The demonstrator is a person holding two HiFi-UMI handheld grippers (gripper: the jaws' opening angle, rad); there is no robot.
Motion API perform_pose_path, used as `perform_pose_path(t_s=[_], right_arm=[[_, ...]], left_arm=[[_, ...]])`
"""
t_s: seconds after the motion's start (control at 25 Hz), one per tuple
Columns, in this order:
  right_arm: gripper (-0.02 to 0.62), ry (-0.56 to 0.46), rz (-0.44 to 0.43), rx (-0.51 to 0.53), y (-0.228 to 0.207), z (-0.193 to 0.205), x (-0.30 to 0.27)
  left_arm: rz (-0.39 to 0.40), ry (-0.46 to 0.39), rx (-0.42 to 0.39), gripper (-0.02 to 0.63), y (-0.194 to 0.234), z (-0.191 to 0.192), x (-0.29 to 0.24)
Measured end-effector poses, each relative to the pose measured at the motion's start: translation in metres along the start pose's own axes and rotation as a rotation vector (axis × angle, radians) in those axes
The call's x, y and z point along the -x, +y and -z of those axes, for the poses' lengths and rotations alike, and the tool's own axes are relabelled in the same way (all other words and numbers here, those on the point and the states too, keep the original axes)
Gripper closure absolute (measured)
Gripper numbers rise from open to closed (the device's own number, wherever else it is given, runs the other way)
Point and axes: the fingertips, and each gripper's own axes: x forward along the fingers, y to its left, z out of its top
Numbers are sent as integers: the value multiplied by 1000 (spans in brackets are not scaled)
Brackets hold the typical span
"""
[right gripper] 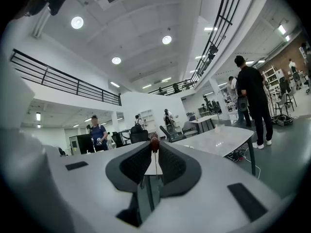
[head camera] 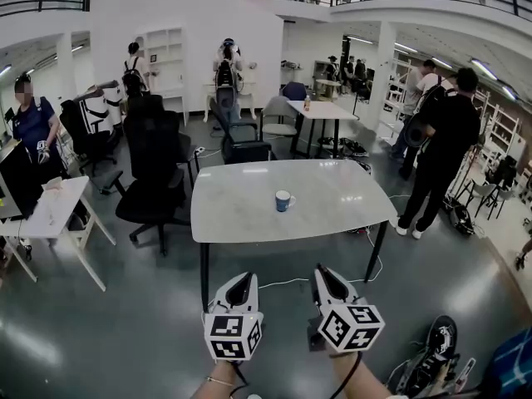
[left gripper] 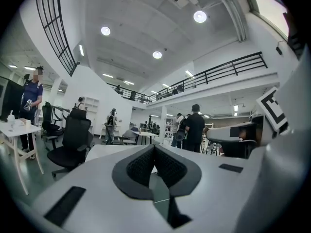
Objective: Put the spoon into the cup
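A cup (head camera: 284,199), white outside with blue at its rim, is seen upright on the pale table (head camera: 241,202), a little right of the tabletop's middle and well clear of every edge. From the head view it cannot be told whether anything lies inside the cup; nothing is seen standing up out of it. No other thing is seen on that tabletop. The spoon (right gripper: 154,143) is held away from the cup: it is pinched between the closed jaws of the right gripper (right gripper: 154,148), with a thin stem running down between the pads and a small dark reddish end poking out just past the jaw tips. In the head view the right gripper (head camera: 326,273) is held low in front of the table's near edge, apart from the tabletop, and the spoon is too small to be made out there. The left gripper (head camera: 241,279) is held just beside it at about the same height; in its own view the left gripper (left gripper: 154,150) is shown with its jaws pressed together and nothing between them. On a farther table (head camera: 326,111) a small bottle (head camera: 307,102) is seen upright; its contents cannot be told. A black office chair (head camera: 154,173) is placed at the near table's left end.
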Motion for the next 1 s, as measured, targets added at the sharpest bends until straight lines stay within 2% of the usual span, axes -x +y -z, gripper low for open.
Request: perform_pose_path(t_s=[0.48, 0.72, 1.0], right_arm=[[531, 18, 35, -13, -7, 9, -29], [531, 17, 42, -12, -37, 6, -63], [531, 18, 22, -25, -78, -16, -122]], left_arm=[[21, 33, -2, 588, 23, 12, -27], [9, 28, 5, 588, 30, 15, -74], [-15, 22, 1, 588, 36, 7, -144]])
